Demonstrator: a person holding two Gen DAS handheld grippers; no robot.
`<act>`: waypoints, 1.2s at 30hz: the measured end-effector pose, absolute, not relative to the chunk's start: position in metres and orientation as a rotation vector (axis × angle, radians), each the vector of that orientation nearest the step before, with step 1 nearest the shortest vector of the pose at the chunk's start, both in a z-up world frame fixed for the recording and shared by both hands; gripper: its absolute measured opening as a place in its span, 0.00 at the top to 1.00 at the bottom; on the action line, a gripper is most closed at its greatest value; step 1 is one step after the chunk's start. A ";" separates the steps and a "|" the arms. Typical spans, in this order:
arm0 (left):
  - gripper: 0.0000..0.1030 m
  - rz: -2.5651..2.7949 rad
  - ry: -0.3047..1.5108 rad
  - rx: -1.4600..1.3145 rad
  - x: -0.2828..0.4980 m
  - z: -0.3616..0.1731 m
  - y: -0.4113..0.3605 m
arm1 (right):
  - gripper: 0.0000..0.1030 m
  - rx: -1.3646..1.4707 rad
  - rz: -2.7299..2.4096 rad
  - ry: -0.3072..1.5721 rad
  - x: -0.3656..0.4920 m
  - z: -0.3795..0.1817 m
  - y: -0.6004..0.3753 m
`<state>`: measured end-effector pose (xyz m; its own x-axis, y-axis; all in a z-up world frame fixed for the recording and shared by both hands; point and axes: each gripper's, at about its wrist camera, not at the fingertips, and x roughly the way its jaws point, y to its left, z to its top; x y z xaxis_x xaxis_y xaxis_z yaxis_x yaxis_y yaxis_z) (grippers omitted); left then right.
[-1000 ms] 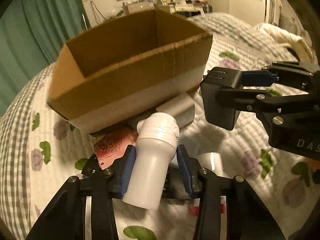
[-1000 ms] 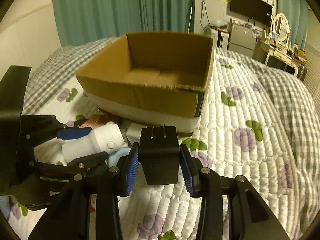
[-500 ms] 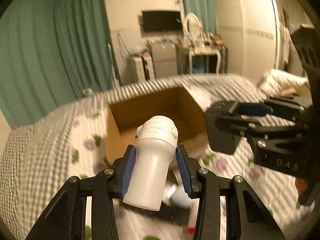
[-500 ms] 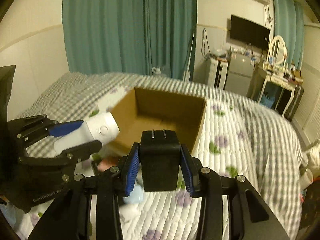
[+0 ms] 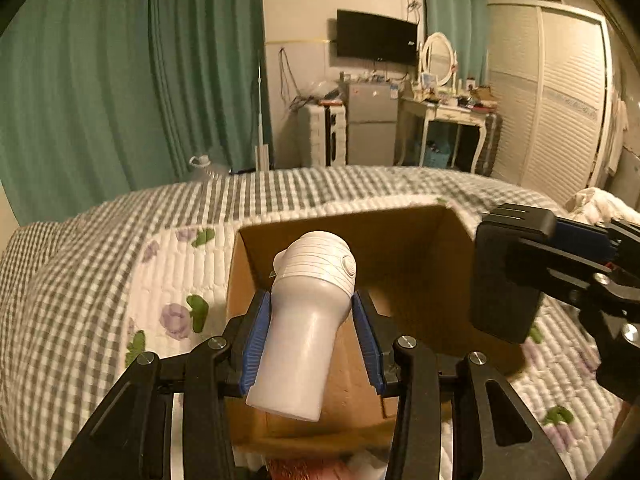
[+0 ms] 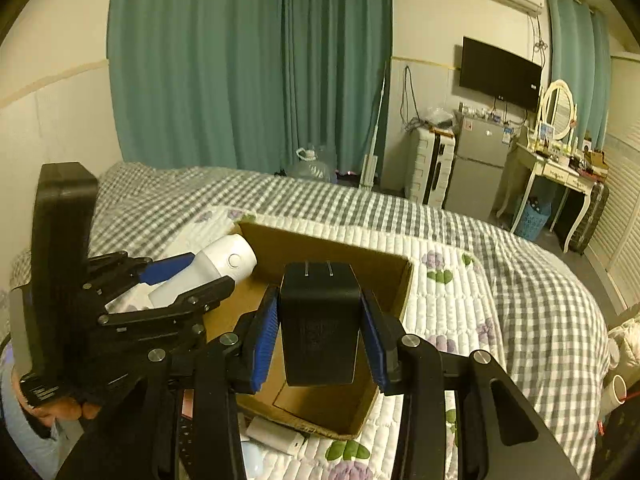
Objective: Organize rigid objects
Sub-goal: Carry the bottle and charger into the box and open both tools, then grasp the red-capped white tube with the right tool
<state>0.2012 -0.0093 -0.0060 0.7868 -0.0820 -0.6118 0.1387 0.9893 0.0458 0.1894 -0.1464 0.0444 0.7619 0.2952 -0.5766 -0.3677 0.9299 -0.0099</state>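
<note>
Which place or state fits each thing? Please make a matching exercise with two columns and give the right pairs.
Things:
1. white bottle
2. black charger
3. cardboard box
4. television

States:
A. on the wall
B. open, on the bed
C. in the left gripper
D. in the right gripper

Pairs: 1-C, 2-D, 3-B, 4-A

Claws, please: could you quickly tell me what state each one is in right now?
Left claw: closed on the white bottle, above the cardboard box.
Right claw: closed on the black charger, above the same box.
</note>
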 end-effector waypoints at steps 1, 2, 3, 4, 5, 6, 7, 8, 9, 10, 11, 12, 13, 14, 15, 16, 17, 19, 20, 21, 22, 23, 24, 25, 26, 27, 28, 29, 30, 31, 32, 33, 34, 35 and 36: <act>0.58 -0.125 0.653 0.093 0.204 -0.010 -0.010 | 0.63 -0.127 0.361 0.612 0.191 0.040 -0.147; 0.58 -0.130 0.653 0.094 0.205 -0.014 -0.010 | 0.63 -0.128 0.362 0.621 0.194 0.034 -0.147; 0.58 -0.136 0.653 0.095 0.207 -0.018 -0.011 | 0.63 -0.127 0.362 0.630 0.198 0.029 -0.147; 0.58 -0.139 0.655 0.097 0.208 -0.020 -0.012 | 0.63 -0.125 0.361 0.638 0.201 0.024 -0.147; 0.58 -0.138 0.657 0.104 0.209 -0.023 -0.013 | 0.63 -0.122 0.360 0.643 0.203 0.020 -0.149; 0.56 -0.134 0.656 0.109 0.210 -0.024 -0.014 | 0.63 -0.117 0.360 0.649 0.205 0.016 -0.150; 0.55 -0.128 0.653 0.116 0.210 -0.026 -0.015 | 0.63 -0.113 0.360 0.654 0.207 0.013 -0.152; 0.54 -0.120 0.649 0.118 0.210 -0.025 -0.016 | 0.63 -0.109 0.361 0.660 0.209 0.009 -0.153; 0.50 -0.120 0.646 0.115 0.210 -0.024 -0.015 | 0.63 -0.106 0.363 0.666 0.211 0.006 -0.153; 0.44 -0.122 0.641 0.104 0.209 -0.022 -0.014 | 0.63 -0.106 0.364 0.671 0.213 0.004 -0.154; 0.43 -0.119 0.633 0.091 0.208 -0.019 -0.012 | 0.63 -0.107 0.368 0.674 0.214 0.002 -0.154; 0.43 -0.118 0.627 0.081 0.208 -0.017 -0.009 | 0.63 -0.107 0.366 0.678 0.216 0.001 -0.154; 0.43 -0.116 0.624 0.073 0.207 -0.015 -0.006 | 0.63 -0.106 0.365 0.680 0.218 0.000 -0.155; 0.43 -0.108 0.622 0.070 0.206 -0.012 -0.004 | 0.63 -0.104 0.366 0.682 0.219 -0.001 -0.156; 0.43 -0.100 0.621 0.071 0.205 -0.010 -0.002 | 0.63 -0.101 0.367 0.685 0.221 -0.001 -0.156; 0.43 -0.091 0.619 0.071 0.202 -0.007 0.000 | 0.63 -0.099 0.368 0.689 0.222 -0.002 -0.156; 0.43 -0.086 0.616 0.068 0.199 -0.004 0.002 | 0.63 -0.097 0.371 0.694 0.224 -0.003 -0.155; 0.43 -0.081 0.611 0.058 0.192 0.003 0.006 | 0.61 -0.114 0.379 0.722 0.228 -0.005 -0.151; 0.43 -0.077 0.610 0.053 0.186 0.006 0.009 | 0.48 -0.131 0.358 0.716 0.227 -0.003 -0.149; 0.42 -0.073 0.610 0.049 0.181 0.009 0.011 | 0.37 -0.148 0.320 0.696 0.224 0.000 -0.148; 0.38 -0.069 0.613 0.044 0.175 0.012 0.013 | 0.23 -0.158 0.295 0.673 0.220 0.003 -0.148; 0.35 -0.065 0.616 0.043 0.170 0.014 0.015 | 0.22 -0.160 0.289 0.652 0.215 0.007 -0.148; 0.28 -0.057 0.617 0.039 0.161 0.017 0.018 | 0.22 -0.156 0.292 0.636 0.208 0.013 -0.150; 0.25 -0.052 0.618 0.037 0.156 0.020 0.020 | 0.22 -0.148 0.295 0.632 0.202 0.017 -0.151; 0.25 -0.044 0.618 0.035 0.146 0.022 0.023 | 0.22 -0.141 0.294 0.633 0.196 0.022 -0.154; 0.24 -0.042 0.623 0.031 0.136 0.024 0.026 | 0.22 -0.133 0.285 0.633 0.187 0.027 -0.157; 0.23 -0.038 0.629 0.028 0.128 0.025 0.028 | 0.22 -0.129 0.280 0.633 0.182 0.029 -0.158; 0.22 -0.031 0.632 0.023 0.118 0.026 0.029 | 0.22 -0.124 0.272 0.637 0.174 0.033 -0.161; 0.16 -0.026 0.634 0.017 0.112 0.026 0.030 | 0.22 -0.117 0.260 0.645 0.163 0.035 -0.164; 0.08 -0.023 0.638 0.010 0.100 0.026 0.031 | 0.21 -0.113 0.252 0.651 0.156 0.035 -0.165; 0.04 -0.022 0.634 0.003 0.091 0.026 0.033 | 0.20 -0.109 0.245 0.662 0.148 0.035 -0.167; 0.01 -0.020 0.624 -0.004 0.081 0.025 0.033 | 0.20 -0.105 0.235 0.674 0.136 0.033 -0.168; 0.00 -0.019 0.618 -0.005 0.074 0.024 0.034 | 0.20 -0.103 0.231 0.682 0.128 0.030 -0.168; 0.00 -0.021 0.615 -0.004 0.066 0.022 0.034 | 0.20 -0.100 0.230 0.695 0.119 0.026 -0.168; 0.00 -0.019 0.622 -0.005 0.061 0.019 0.034 | 0.20 -0.095 0.231 0.709 0.110 0.021 -0.167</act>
<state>0.0605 0.0339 0.0189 0.8128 -0.0194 -0.5822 0.0162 0.9998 -0.0107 0.1104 -0.1675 0.0210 0.7346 0.1783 -0.6547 -0.2422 0.9702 -0.0076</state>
